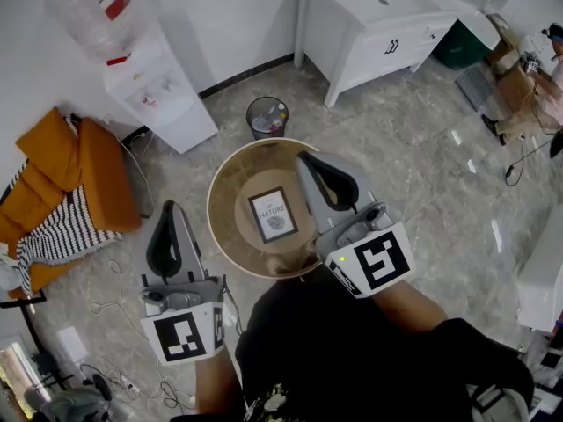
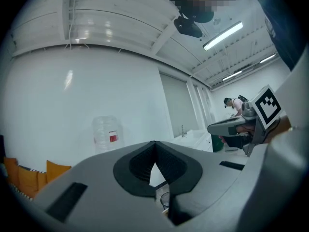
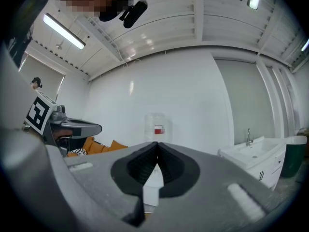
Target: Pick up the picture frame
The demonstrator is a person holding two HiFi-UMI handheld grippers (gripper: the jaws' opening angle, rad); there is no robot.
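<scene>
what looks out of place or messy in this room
Nothing looks spilled or broken. The picture frame lies face up on the round table rather than standing, turned slightly askew. Loose cables trail over the floor at left, and a striped blanket hangs rumpled off the orange sofa.

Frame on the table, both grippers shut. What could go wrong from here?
1. The frame seems to lie flat on the smooth round table, so the jaws may slide it around rather than catch an edge.
2. The right gripper and the left gripper both have their jaws shut. Reaching in like that would probably only knock the frame.
</scene>
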